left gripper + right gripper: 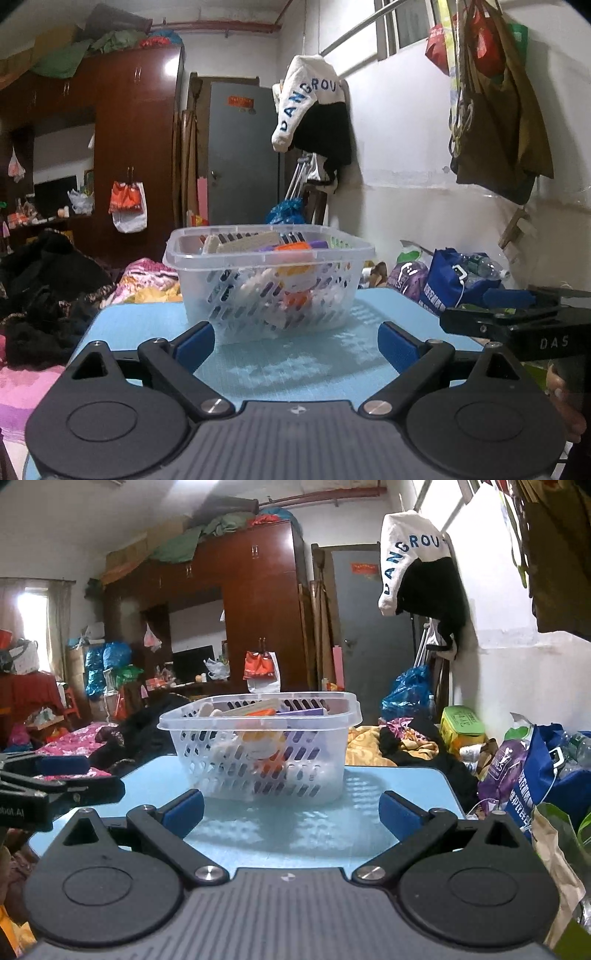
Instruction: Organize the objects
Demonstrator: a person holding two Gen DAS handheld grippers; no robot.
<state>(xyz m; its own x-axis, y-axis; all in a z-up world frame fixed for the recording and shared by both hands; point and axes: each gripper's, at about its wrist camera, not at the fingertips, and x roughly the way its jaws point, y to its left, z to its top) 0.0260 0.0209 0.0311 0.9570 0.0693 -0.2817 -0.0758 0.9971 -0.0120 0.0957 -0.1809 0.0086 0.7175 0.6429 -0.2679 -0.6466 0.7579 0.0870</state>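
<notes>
A clear perforated plastic basket [269, 280] stands on a light blue table [295, 373]. It holds several small objects in orange, purple, white and beige. My left gripper [295, 345] is open and empty, just short of the basket's near wall. In the right wrist view the same basket [266, 749] stands on the table [295, 834], and my right gripper [291, 814] is open and empty in front of it. The right gripper shows at the right edge of the left wrist view [517, 317]. The left gripper shows at the left edge of the right wrist view [44, 779].
Dark clothes [44, 291] and a patterned blanket [147, 280] lie left of the table. A blue bag [458, 280] and purple packs [506, 768] sit to its right by the white wall. A green box [461, 727] and a wardrobe [251, 627] stand behind.
</notes>
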